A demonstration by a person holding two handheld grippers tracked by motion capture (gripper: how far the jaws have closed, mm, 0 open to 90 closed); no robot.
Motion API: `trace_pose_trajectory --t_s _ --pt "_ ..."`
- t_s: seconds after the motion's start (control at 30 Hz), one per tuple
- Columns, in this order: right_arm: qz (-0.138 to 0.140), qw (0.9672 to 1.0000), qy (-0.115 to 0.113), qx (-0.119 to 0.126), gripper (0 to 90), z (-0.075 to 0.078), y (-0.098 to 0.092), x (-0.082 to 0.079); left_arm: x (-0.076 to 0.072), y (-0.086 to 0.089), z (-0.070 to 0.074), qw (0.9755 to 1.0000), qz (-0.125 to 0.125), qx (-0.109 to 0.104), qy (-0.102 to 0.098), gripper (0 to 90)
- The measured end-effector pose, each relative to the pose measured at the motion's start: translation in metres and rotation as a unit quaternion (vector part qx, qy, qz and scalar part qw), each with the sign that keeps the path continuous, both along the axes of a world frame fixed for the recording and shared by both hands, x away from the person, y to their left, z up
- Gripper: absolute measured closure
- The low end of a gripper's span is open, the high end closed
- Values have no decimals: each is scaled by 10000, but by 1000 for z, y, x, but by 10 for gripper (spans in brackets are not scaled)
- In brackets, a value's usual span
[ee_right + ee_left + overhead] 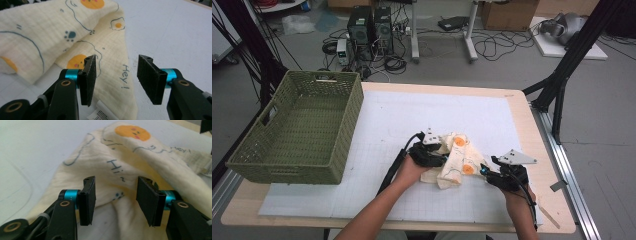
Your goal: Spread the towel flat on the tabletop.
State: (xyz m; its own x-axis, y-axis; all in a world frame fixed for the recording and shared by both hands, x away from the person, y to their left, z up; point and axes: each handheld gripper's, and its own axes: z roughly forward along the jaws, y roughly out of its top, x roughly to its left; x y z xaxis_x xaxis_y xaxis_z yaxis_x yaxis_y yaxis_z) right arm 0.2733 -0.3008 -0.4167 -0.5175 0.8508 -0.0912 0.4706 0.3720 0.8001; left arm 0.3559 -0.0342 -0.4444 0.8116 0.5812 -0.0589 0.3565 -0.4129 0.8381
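High view, cloth [457, 160] mid-mat, bare mat beyond, left hand-held gripper [437, 152] and right hand-held gripper [486, 171] both parted, empty.

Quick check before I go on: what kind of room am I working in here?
Probably a lab or recording workshop, not a home: computer towers and tangled cables sit on the bare floor, cardboard boxes behind, and the table carries a gridded mat.

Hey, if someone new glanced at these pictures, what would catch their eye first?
Probably the crumpled cream cloth with orange egg prints and blue doodles, lying mid-table on the white mat. The left gripper and right gripper flank it, both with jaws apart and nothing pinched between them. Next, the big green basket at the table's left edge.
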Motion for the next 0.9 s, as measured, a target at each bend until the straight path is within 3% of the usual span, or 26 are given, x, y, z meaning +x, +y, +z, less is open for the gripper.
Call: trace_pose_trajectory --t_s 0.03,0.07,0.1,0.23,0.3,0.43,0.47,0.6,0.67,0.7,0.73,0.77,0.9 --pt "11 10000 -7 -4 494 0 0 0 0 0 0 10000 0 0 0 496" --pt "9 10000 -4 1 494 0 0 0 -4 -11 -6 9993 -145 320 -106 503" --pt "3 10000 -3 18 494 0 0 0 -6 -15 -6 9984 -188 484 -234 532" --pt "-1 10000 10 22 494 0 -1 0 -9 -17 -3 9967 -300 567 -496 791" --pt "1 10000 8 10 494 0 -1 0 -8 -15 -3 9970 -369 536 -421 835" --pt "-11 10000 -1 3 494 0 -2 -1 -7 -6 6 9989 -383 89 -273 836" --pt "-13 10000 -1 1 494 0 -2 -1 -6 0 12 9987 -431 -198 -207 836" --pt "-26 10000 6 11 494 0 -3 -1 -6 11 17 9981 -427 -413 -158 857" --pt "-43 10000 7 15 494 0 -3 -2 -5 20 20 9971 -471 -580 -106 859" --pt "-40 10000 7 8 494 0 -4 -2 -6 31 24 9951 -503 -851 -19 859" --pt "-41 10000 6 5 494 0 -4 -2 -6 31 24 9951 -503 -851 -19 858" --pt "-54 10000 10 21 494 -1 -4 -2 -6 44 28 9918 -593 -1132 60 856" --pt "-29 9999 82 53 494 -3 -2 0 -5 59 33 9908 -514 -1255 18 857"
